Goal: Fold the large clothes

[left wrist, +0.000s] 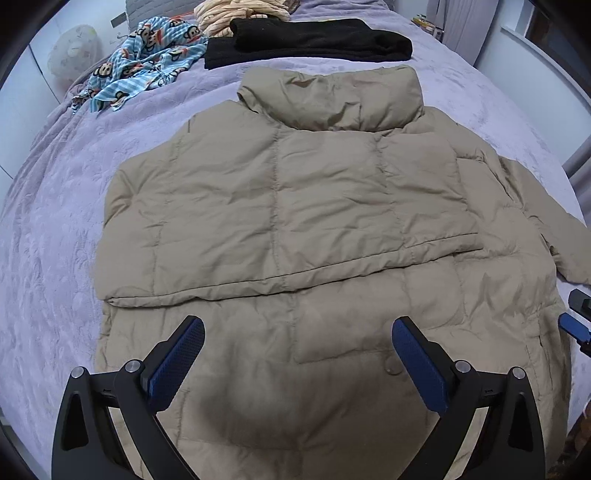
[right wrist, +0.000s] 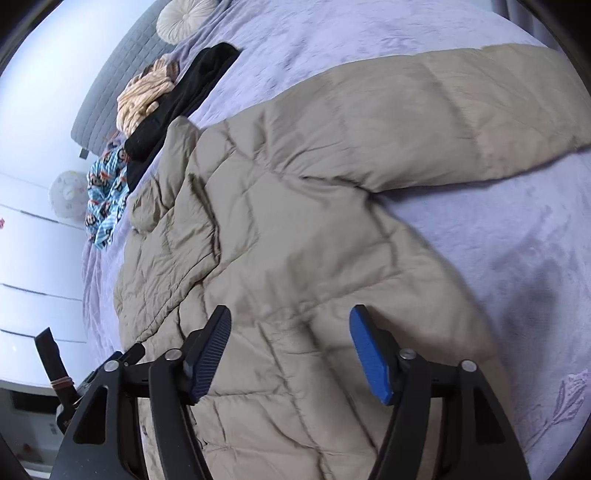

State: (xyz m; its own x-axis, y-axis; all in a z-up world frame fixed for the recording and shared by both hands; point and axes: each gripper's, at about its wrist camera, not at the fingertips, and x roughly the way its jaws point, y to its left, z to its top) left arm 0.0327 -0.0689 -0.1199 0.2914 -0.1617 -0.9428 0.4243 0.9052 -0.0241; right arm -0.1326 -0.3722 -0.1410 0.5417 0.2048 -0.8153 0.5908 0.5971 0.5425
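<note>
A lavender bedspread [left wrist: 55,221] covers the bed. A tan puffer jacket [left wrist: 288,206] lies flat in the middle of it, collar toward the headboard, one sleeve folded across its body and the other sleeve [right wrist: 424,110] stretched out to the side. Beyond the collar rest a folded black garment [left wrist: 314,42], a blue cartoon-print cloth [left wrist: 144,62] and what looks like a cream striped garment [left wrist: 236,13]. The left gripper [left wrist: 297,345] hovers wide over the hem, holding nothing; the right gripper [right wrist: 290,345] is spread, empty, above the jacket.
</note>
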